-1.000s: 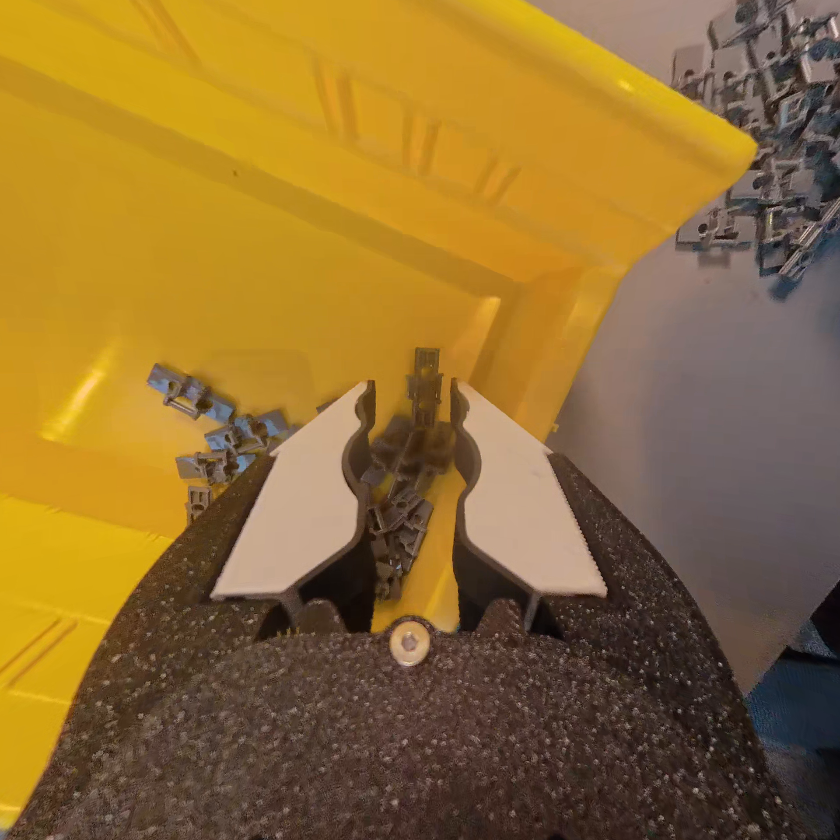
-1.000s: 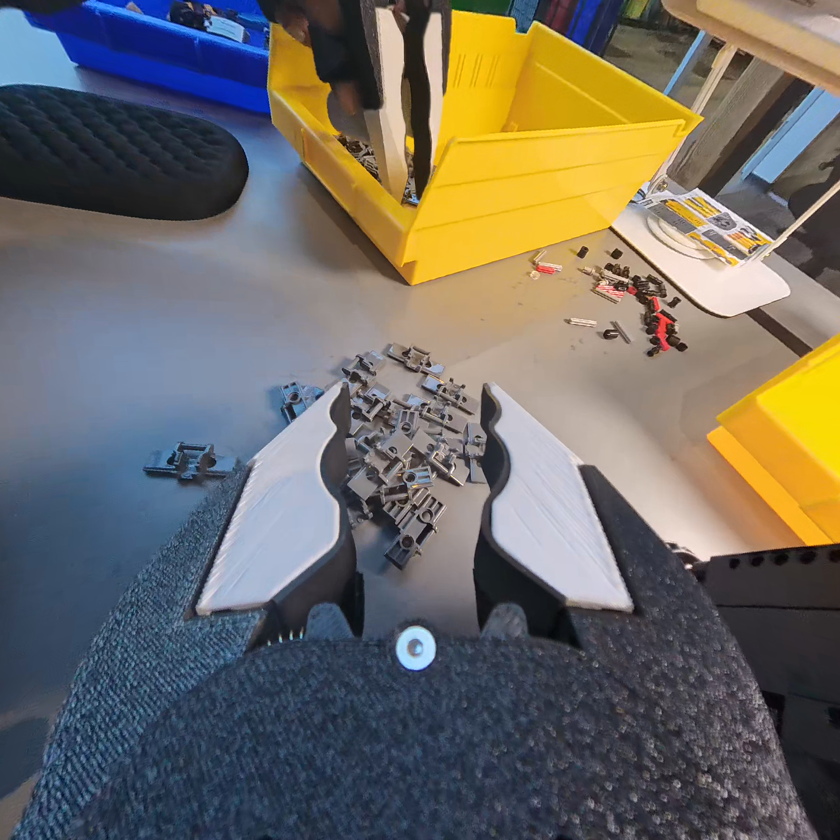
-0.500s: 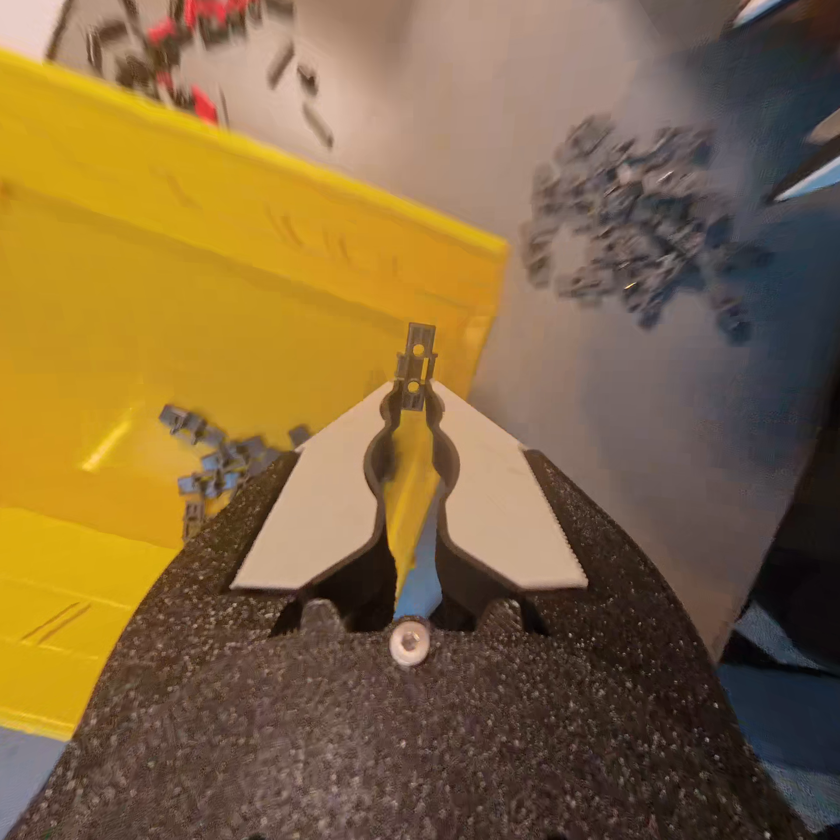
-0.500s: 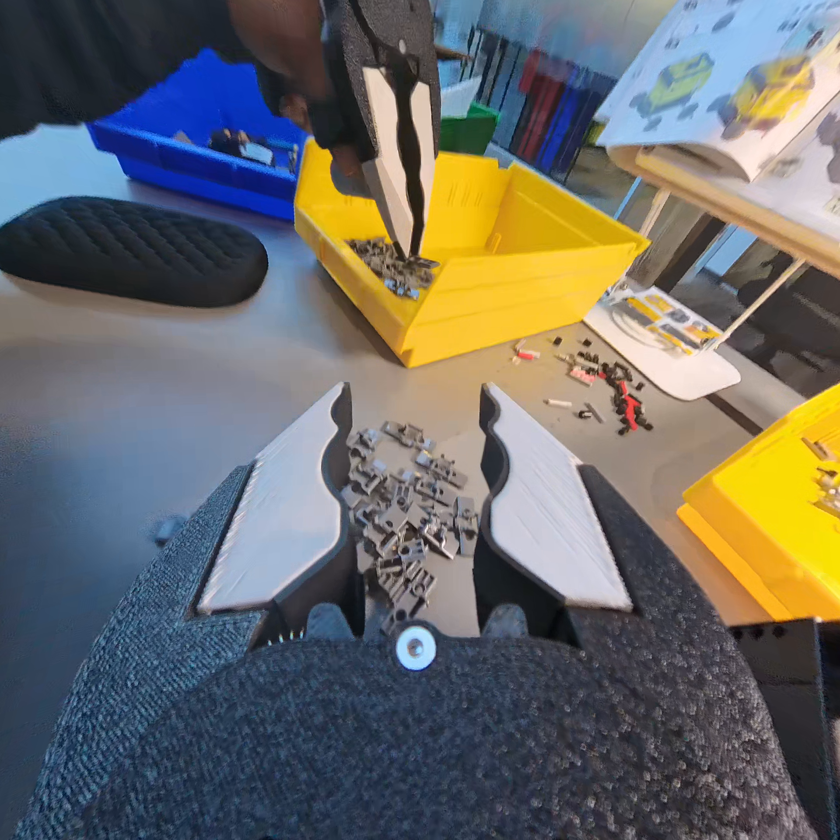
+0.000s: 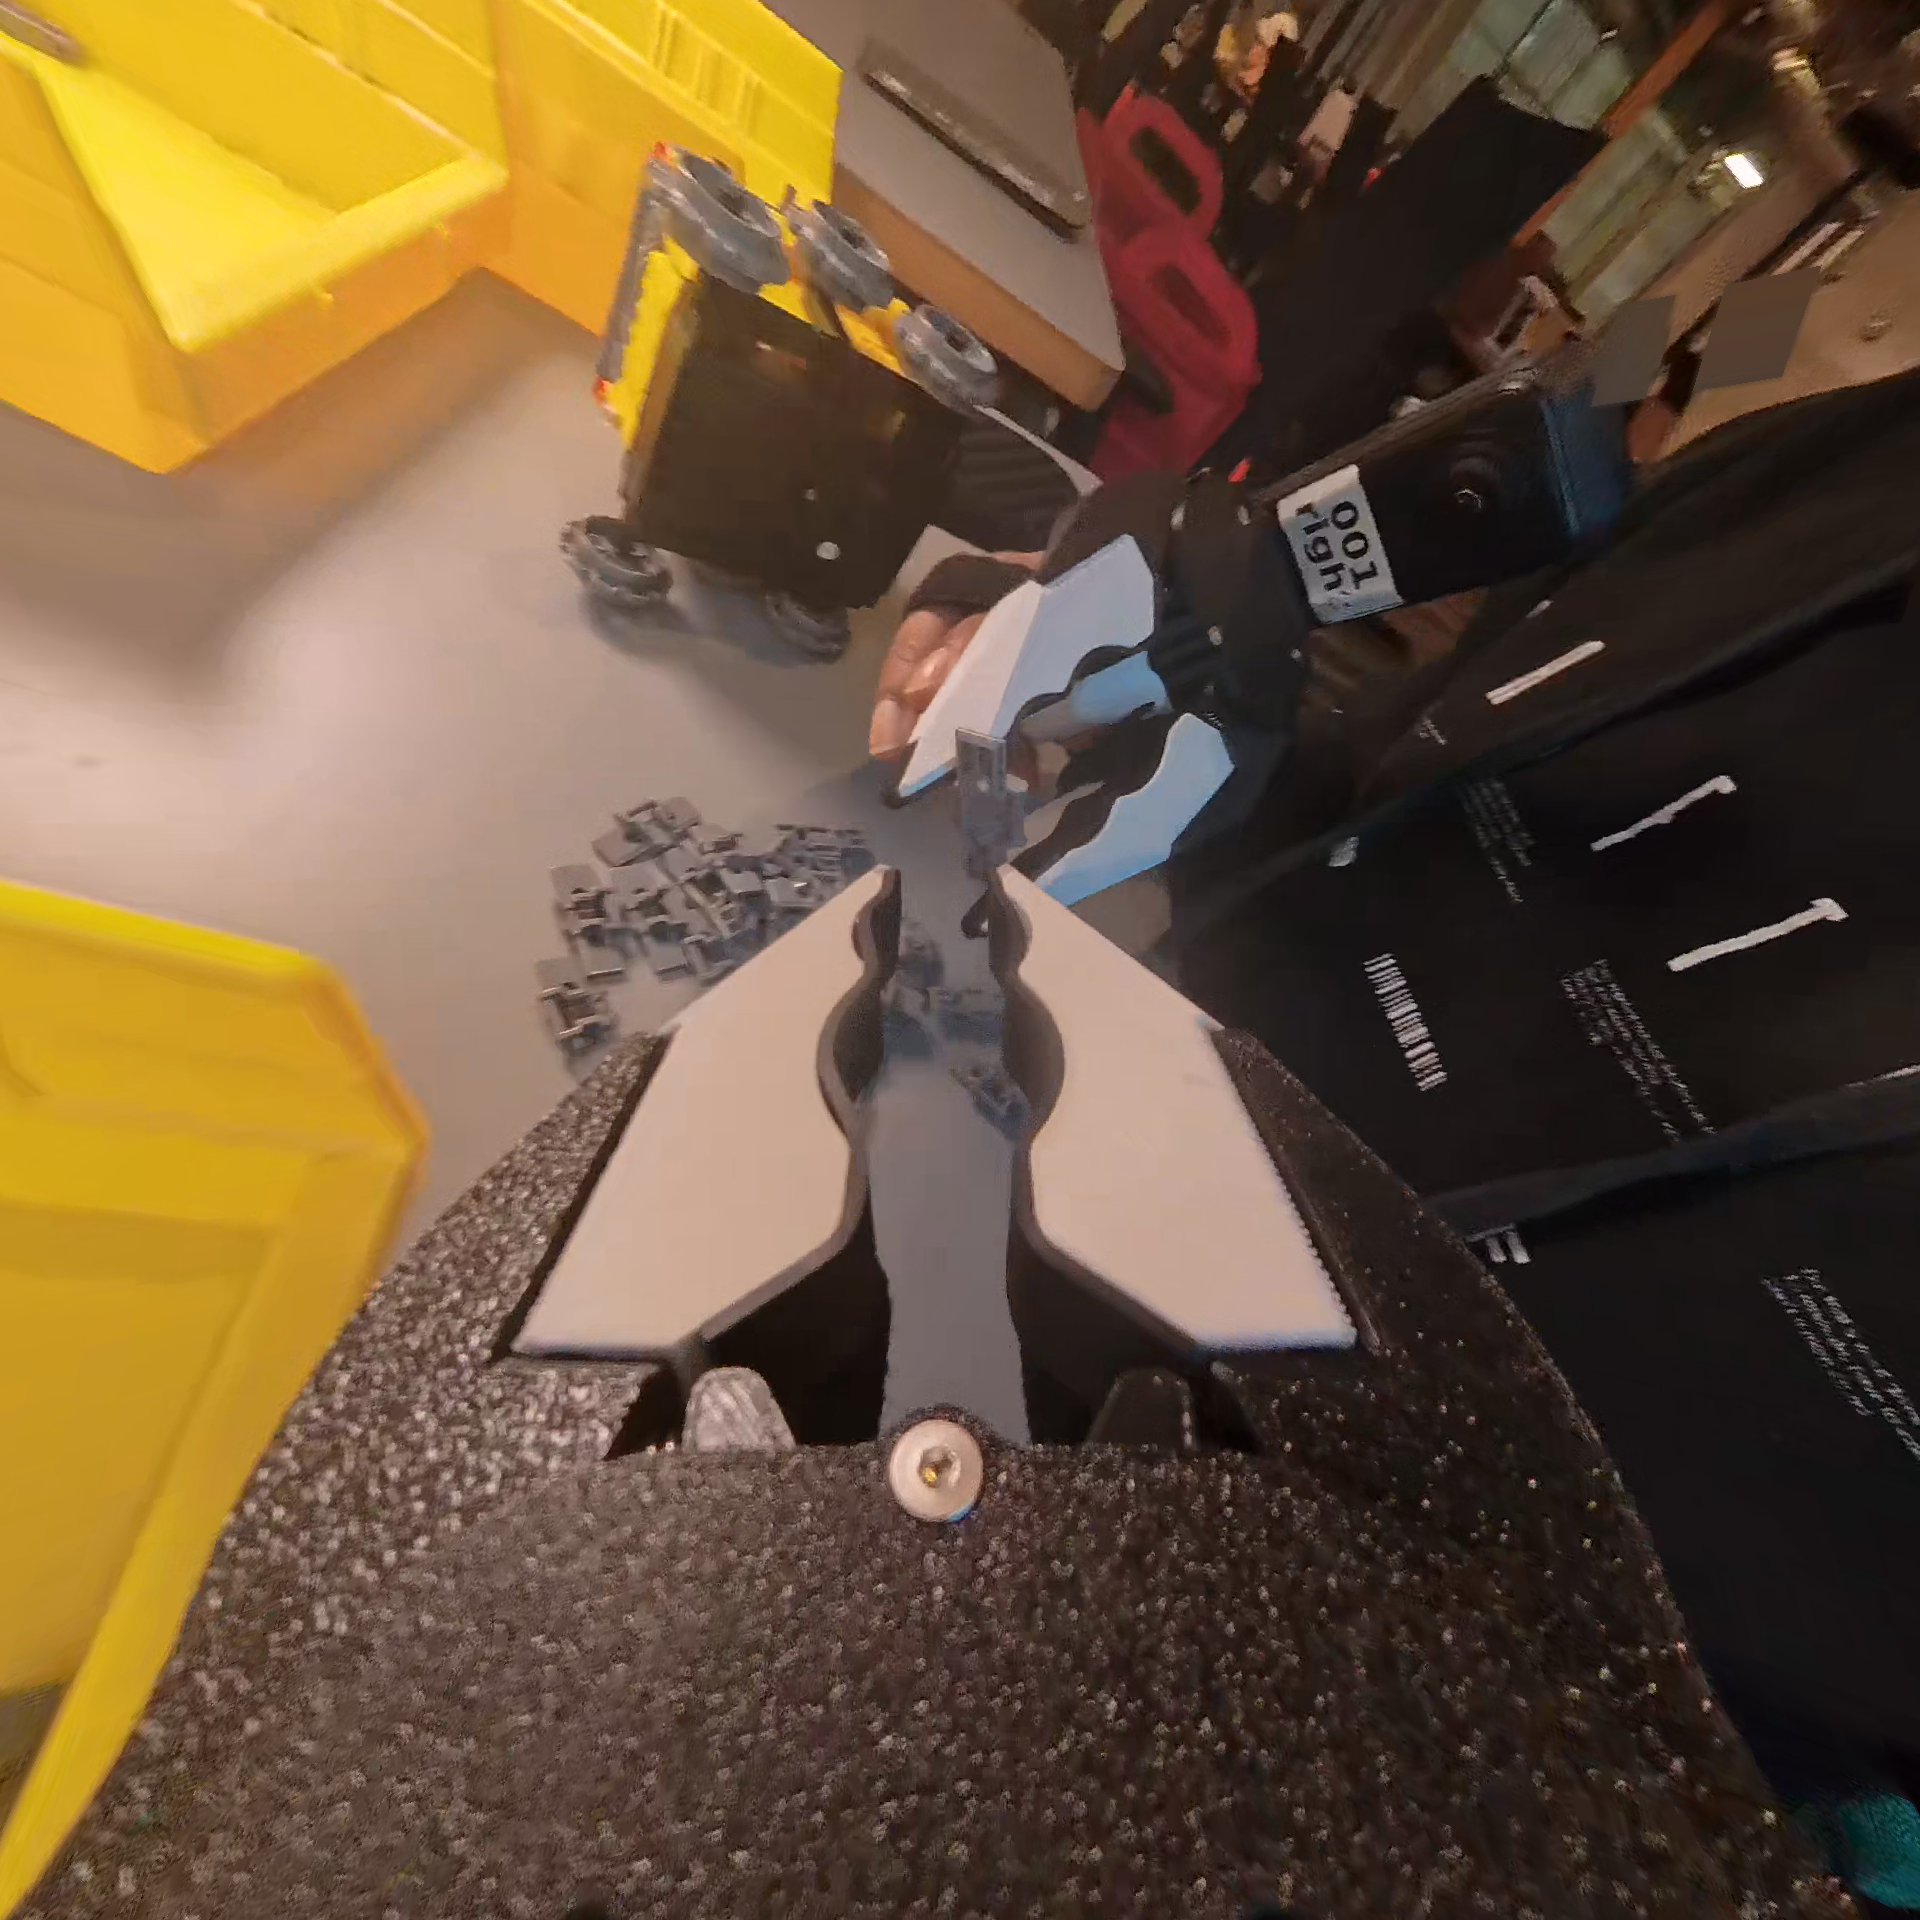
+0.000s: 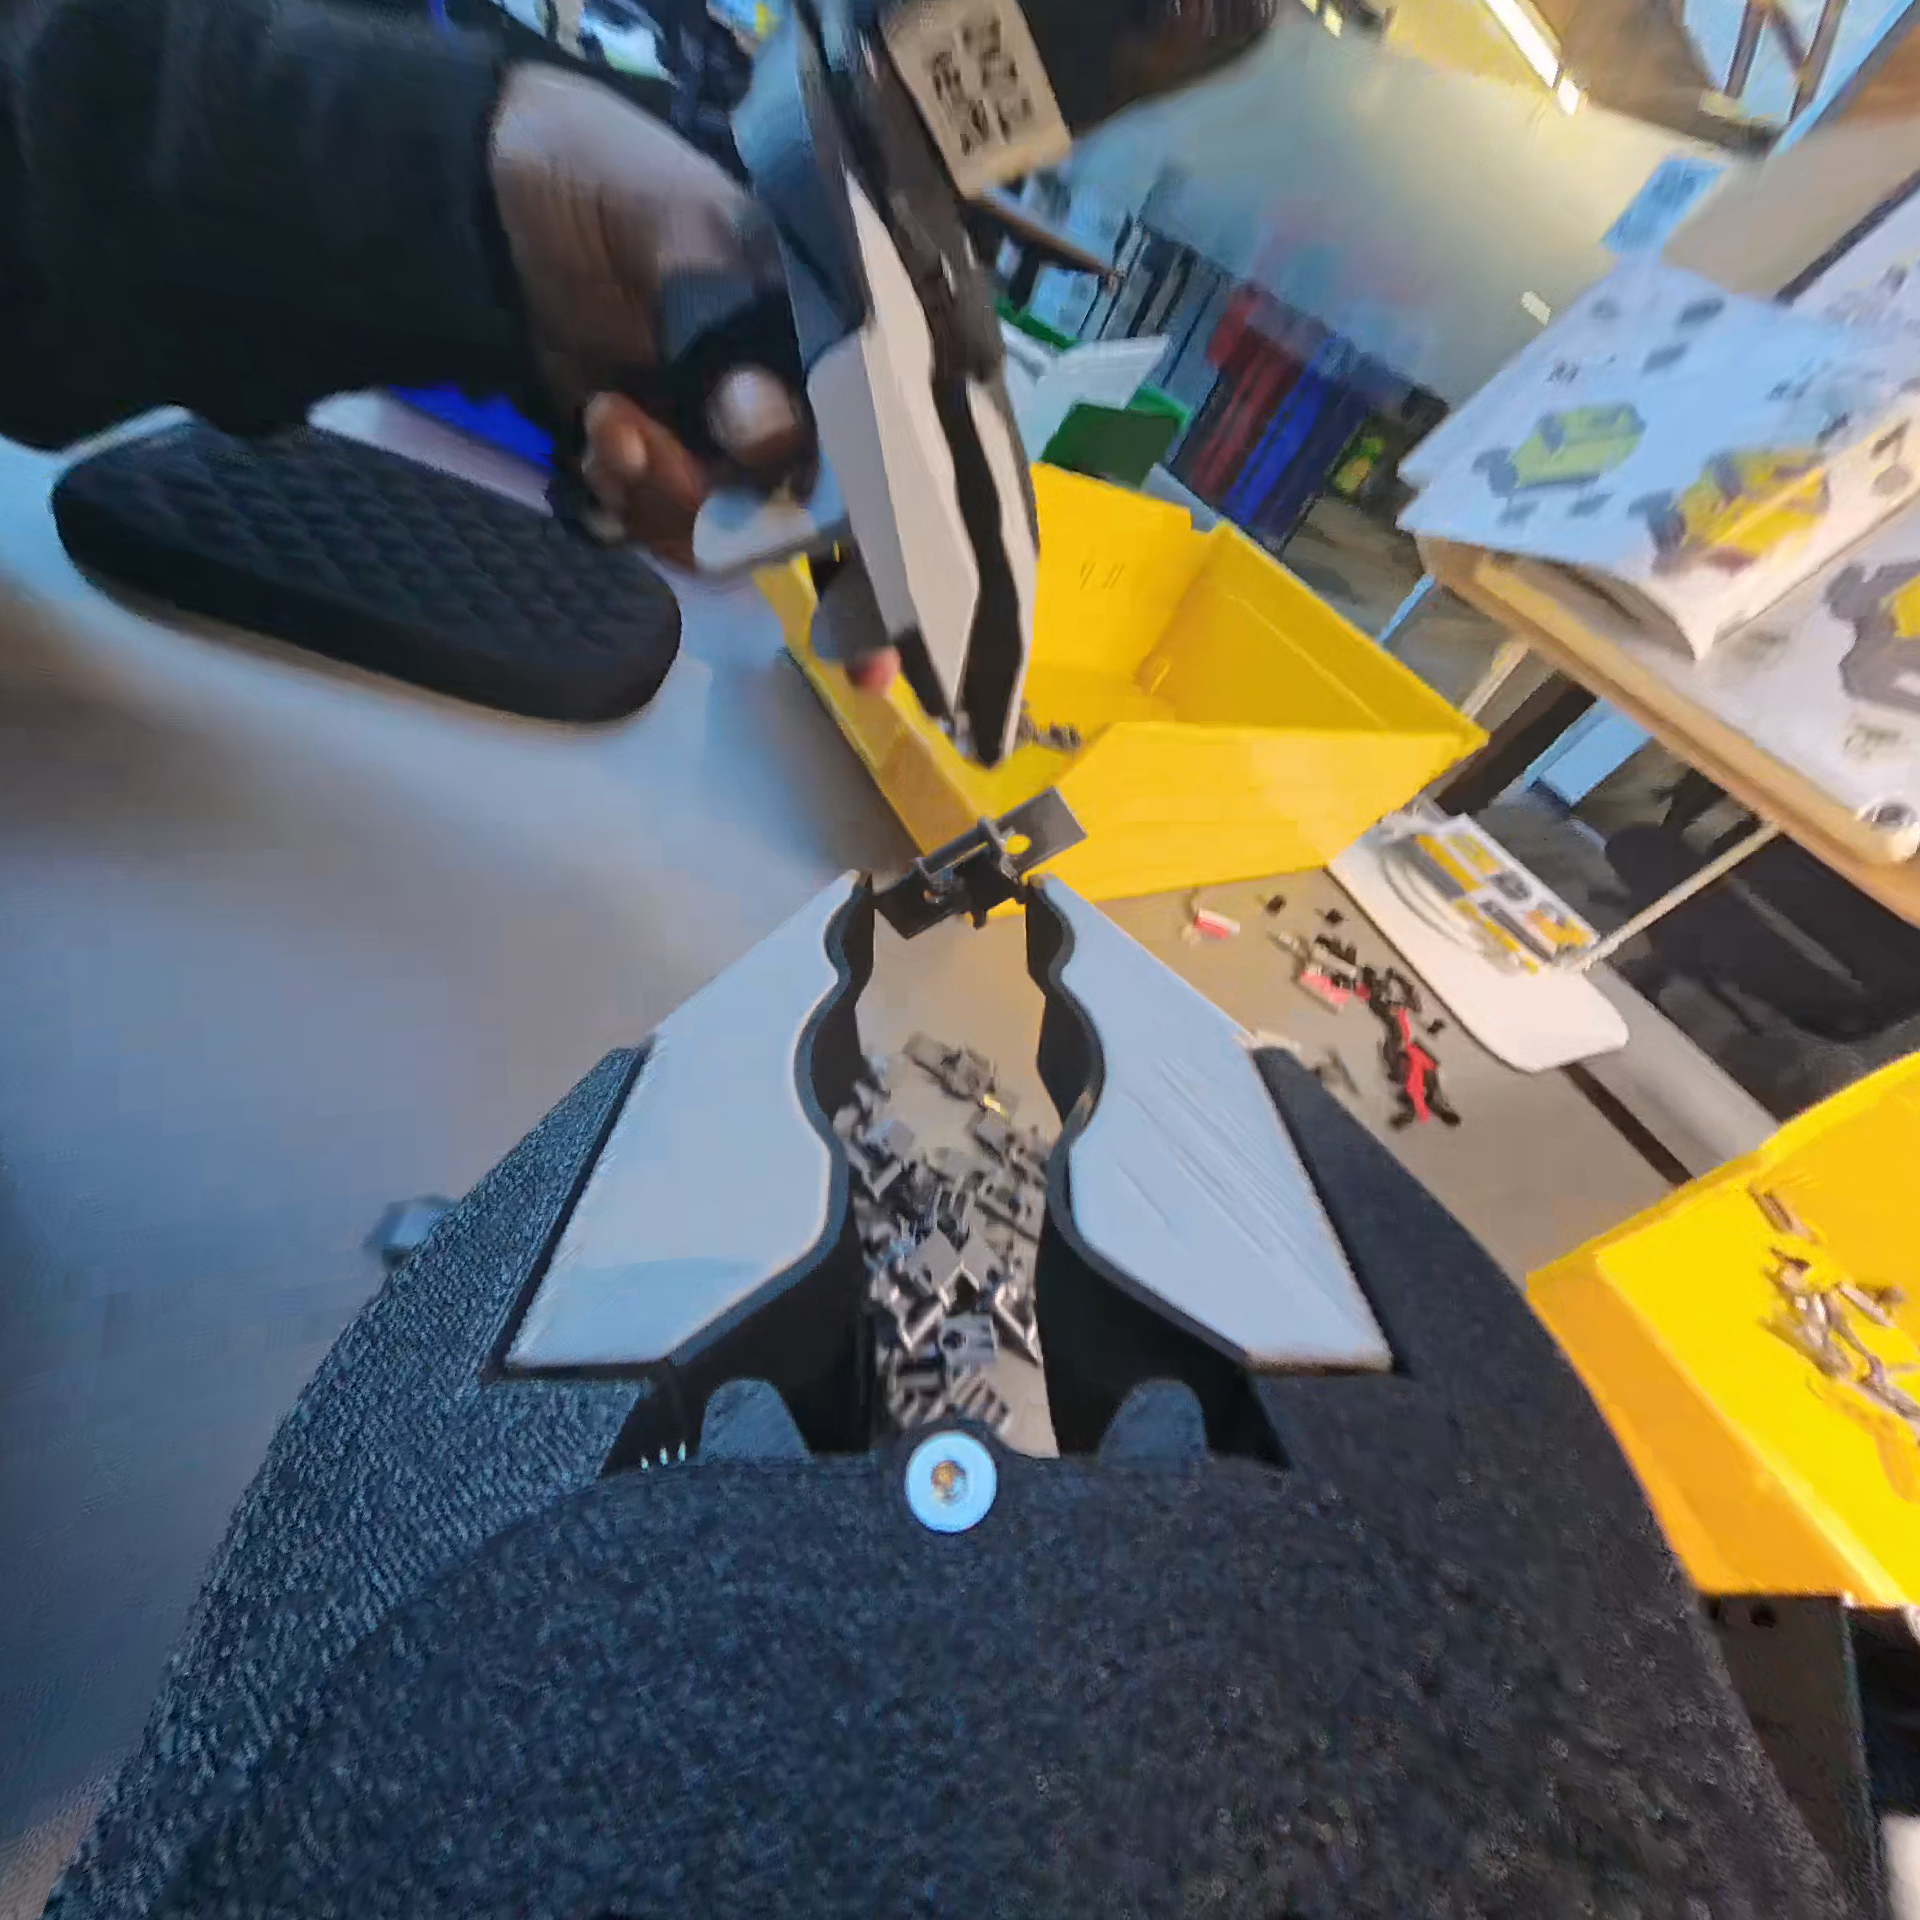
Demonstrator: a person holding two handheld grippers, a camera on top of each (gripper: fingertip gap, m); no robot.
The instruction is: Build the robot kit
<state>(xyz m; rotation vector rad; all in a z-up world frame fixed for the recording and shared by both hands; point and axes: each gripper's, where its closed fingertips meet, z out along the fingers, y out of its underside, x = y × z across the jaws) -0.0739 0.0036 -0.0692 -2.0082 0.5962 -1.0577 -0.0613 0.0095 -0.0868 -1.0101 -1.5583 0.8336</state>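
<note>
Above the clip pile (image 6: pixel 945 1226) on the bench (image 6: pixel 208 935), my right gripper (image 6: pixel 951 894) jaws pinch one grey clip (image 6: pixel 987 852); my left gripper (image 5: pixel 940 883) jaws sit barely parted at it, grip unclear.

White label (image 5: pixel 1333 558) (printed) — on black housing (image 5: pixel 1475 499)

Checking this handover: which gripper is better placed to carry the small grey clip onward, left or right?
Right, probably. The right gripper has the grey clip wedged across its jaws at the tips; the left gripper shows its jaws parted, wider than the clip.
</note>
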